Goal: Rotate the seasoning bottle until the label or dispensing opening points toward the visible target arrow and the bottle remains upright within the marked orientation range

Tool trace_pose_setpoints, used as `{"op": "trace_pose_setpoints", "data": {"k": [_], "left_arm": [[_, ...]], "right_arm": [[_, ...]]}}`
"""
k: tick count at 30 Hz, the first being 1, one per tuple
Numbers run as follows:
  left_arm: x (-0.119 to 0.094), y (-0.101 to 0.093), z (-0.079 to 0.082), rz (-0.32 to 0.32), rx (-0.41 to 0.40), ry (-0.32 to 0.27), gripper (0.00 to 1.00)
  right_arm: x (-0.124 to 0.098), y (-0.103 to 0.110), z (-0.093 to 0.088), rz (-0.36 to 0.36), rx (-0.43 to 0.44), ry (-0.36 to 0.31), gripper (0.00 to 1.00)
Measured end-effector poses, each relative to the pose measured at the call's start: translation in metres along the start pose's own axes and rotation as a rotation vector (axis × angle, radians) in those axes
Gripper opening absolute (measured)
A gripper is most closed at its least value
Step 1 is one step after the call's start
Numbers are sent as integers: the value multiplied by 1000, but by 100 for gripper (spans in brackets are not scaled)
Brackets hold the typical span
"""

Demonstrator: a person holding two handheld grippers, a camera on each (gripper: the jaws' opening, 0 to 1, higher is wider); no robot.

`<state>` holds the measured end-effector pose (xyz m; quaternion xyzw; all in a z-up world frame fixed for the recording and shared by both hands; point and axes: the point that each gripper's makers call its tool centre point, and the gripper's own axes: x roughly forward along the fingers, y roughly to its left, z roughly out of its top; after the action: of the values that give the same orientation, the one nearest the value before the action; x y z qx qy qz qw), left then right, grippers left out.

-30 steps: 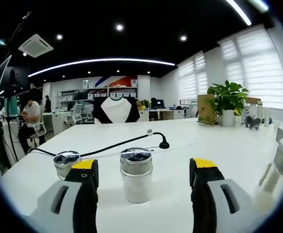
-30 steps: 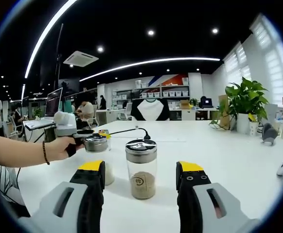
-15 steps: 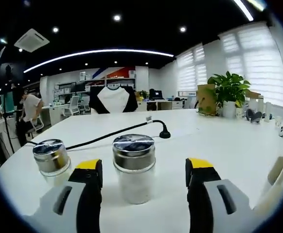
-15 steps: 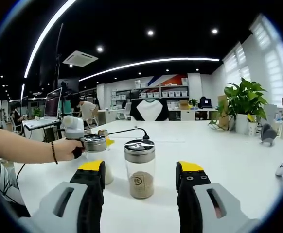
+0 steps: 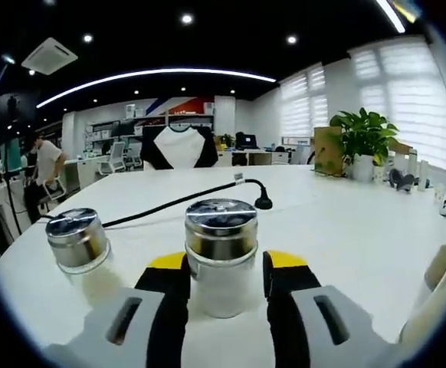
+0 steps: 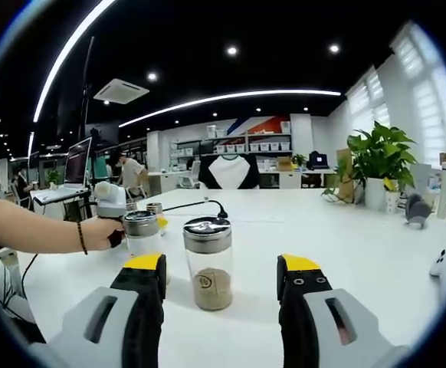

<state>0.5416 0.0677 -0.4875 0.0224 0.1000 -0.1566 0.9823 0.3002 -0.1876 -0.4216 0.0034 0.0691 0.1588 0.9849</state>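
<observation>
In the left gripper view, my left gripper [image 5: 224, 262] is shut on a seasoning bottle [image 5: 221, 257] with a steel lid and white contents, its yellow-tipped jaws pressed against both sides. The bottle stands upright on the white table [image 5: 345, 230]. A second steel-lidded bottle [image 5: 77, 247] stands just to its left. In the right gripper view, my right gripper [image 6: 221, 268] is open, and a clear bottle [image 6: 208, 261] with brown seasoning stands upright just ahead, between its jaws and untouched. To the left of that, a hand [image 6: 99, 230] holds the other gripper at the white-filled bottle [image 6: 142, 234].
A black cable with a plug [image 5: 260, 202] runs across the table behind the bottles. A potted plant [image 6: 380, 165] and small items sit at the far right. A white object [image 6: 442, 264] lies at the right edge. A person sits at a desk [image 5: 45, 165] far left.
My left gripper has closed its jaws onto the white-filled bottle, which was standing free between them before. The right gripper has stayed open, its view shifting slightly.
</observation>
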Motion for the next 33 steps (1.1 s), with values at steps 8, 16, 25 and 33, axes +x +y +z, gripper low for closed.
{"op": "trace_pose_setpoints", "data": {"k": [8,16,25,33], "left_arm": [[-1,-2,-3,-2,-1,10,34],[-4,-6,-4,-17,-1,3,34],[-10,-10,-4,-14,-4,0,34],[-15,-12,-5,-13,-4,10,34]], "right_arm": [[-1,3,0,3,1,-2,58],[-1,3,0,3,-13,-1,58],[-2,3,-3,3,-3,6,58],[-2,4,-6,5,2,12,58]]}}
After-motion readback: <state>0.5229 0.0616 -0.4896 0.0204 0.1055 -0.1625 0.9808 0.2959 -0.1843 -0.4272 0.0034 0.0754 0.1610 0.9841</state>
